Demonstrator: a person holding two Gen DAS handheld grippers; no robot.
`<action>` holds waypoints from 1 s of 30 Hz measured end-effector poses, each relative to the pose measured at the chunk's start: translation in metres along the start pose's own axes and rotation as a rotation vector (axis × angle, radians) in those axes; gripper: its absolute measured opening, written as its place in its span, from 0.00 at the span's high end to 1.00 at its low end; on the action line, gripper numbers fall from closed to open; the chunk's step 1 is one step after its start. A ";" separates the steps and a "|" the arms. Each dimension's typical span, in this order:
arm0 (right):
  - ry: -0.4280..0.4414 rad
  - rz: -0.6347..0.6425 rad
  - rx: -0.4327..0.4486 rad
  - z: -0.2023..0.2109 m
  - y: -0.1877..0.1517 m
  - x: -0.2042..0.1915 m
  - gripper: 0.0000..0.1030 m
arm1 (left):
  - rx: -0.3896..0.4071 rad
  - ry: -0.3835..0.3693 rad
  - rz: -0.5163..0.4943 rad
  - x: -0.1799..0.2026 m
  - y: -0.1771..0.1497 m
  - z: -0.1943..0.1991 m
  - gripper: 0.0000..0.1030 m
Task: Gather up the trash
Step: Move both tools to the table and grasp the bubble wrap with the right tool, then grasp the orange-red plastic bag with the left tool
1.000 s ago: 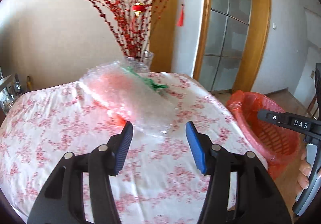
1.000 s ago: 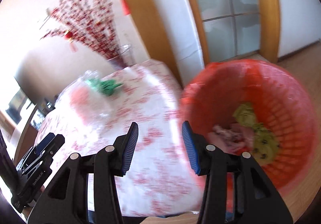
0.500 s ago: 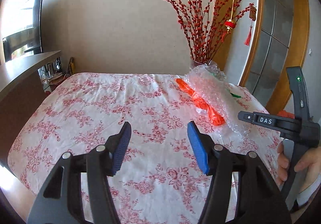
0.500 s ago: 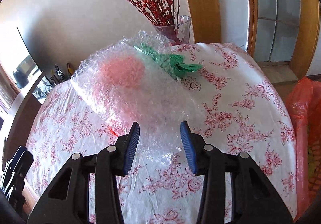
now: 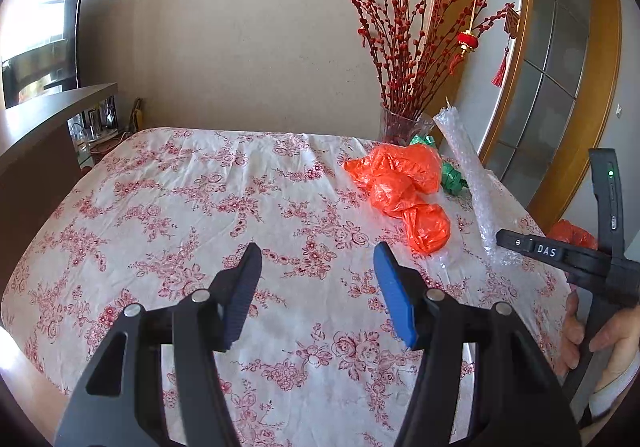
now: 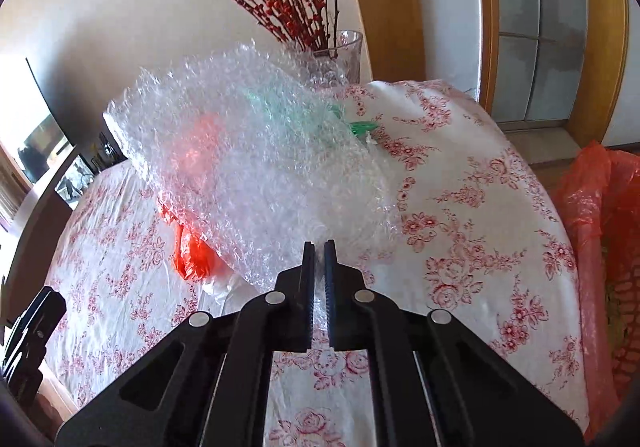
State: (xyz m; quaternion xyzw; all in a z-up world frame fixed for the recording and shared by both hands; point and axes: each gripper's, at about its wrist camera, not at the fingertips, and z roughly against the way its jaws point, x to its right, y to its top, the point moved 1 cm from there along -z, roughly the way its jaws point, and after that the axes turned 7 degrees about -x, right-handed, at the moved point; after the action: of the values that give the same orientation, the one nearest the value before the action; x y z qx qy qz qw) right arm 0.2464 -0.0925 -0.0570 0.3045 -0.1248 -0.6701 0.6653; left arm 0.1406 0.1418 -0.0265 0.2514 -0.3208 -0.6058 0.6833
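A clear sheet of bubble wrap stands tilted up off the flowered tablecloth, its near edge pinched in my right gripper, which is shut on it. From the left wrist view the same bubble wrap appears edge-on, rising from the right gripper. A crumpled orange plastic bag and a green scrap lie behind it on the table. My left gripper hovers open over bare cloth, left of the orange bag, with nothing between its fingers.
An orange-lined basket stands off the table's right edge. A glass vase of red branches sits at the back of the table. A dark counter and a TV are on the left. A hand holds the right tool.
Both grippers swung from the basket side back over the table. My right gripper closed on the bubble wrap's near edge, and the sheet now stands lifted, uncovering the orange bag.
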 end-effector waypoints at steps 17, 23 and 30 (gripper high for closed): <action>-0.083 -0.125 0.128 0.057 -0.021 0.069 0.96 | -0.066 -0.093 -0.103 0.068 0.042 -0.045 0.43; -0.081 -0.136 0.121 0.060 -0.026 0.077 0.96 | -0.150 -0.077 -0.078 0.087 0.055 -0.090 0.43; -0.084 -0.141 0.106 0.058 -0.028 0.085 0.96 | -0.240 -0.019 -0.055 0.095 0.060 -0.128 0.45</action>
State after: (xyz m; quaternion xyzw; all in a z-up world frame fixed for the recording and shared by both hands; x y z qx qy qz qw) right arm 0.1962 -0.1868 -0.0478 0.3189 -0.1660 -0.7200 0.5936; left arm 0.2818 0.0506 -0.0554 0.1707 -0.2456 -0.6606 0.6886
